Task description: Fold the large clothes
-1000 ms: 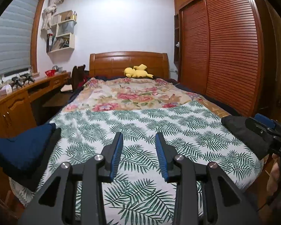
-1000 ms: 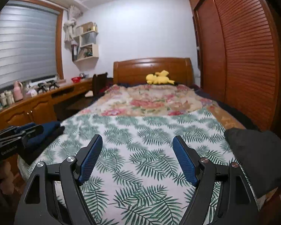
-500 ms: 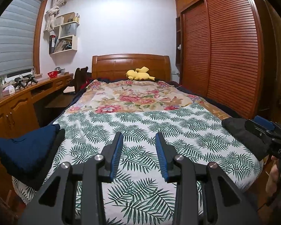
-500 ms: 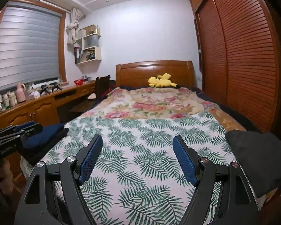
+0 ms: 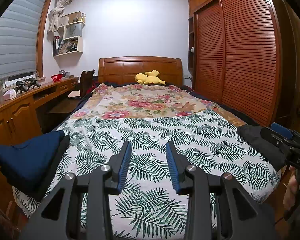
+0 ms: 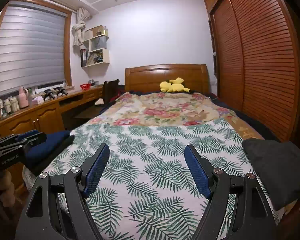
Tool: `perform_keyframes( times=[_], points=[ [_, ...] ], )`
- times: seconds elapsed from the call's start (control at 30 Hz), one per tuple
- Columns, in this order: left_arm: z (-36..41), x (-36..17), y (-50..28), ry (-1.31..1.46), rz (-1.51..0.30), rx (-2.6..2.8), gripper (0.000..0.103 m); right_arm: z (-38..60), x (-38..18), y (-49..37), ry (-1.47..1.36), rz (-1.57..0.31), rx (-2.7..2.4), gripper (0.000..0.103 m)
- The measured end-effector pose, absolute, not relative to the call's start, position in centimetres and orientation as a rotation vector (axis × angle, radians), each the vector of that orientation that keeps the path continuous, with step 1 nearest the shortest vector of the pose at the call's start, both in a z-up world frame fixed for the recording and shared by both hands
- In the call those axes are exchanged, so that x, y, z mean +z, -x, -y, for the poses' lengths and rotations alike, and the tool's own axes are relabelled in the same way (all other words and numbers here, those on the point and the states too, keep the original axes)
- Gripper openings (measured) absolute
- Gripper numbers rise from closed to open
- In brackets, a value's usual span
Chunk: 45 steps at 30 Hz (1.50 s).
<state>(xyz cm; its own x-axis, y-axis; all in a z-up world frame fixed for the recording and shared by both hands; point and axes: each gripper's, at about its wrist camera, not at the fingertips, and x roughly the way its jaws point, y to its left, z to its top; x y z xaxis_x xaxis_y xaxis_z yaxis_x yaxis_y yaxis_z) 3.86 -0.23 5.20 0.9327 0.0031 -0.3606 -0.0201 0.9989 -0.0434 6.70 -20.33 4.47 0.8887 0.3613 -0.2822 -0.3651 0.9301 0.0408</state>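
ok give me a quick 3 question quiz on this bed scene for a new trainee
1. True or false: the left gripper is holding cloth.
2. Multiple choice: the navy folded garment lies at which edge of the bed, seen from its foot? A) left B) right C) by the headboard
3. Fill in: the dark grey garment lies at the bed's ___ edge, near the right gripper.

Key
1. False; both grippers are open and hold nothing.
2. A
3. right
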Motion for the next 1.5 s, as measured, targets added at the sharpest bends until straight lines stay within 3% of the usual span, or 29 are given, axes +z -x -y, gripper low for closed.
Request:
perform_keyframes(
  times=[1.5],
  points=[
    [0.34, 5.01, -3.39, 0.035, -0.365, 0.016, 0.035, 20.30, 4.36, -6.66, 0.012, -0.290, 0.381, 0.079]
  ],
)
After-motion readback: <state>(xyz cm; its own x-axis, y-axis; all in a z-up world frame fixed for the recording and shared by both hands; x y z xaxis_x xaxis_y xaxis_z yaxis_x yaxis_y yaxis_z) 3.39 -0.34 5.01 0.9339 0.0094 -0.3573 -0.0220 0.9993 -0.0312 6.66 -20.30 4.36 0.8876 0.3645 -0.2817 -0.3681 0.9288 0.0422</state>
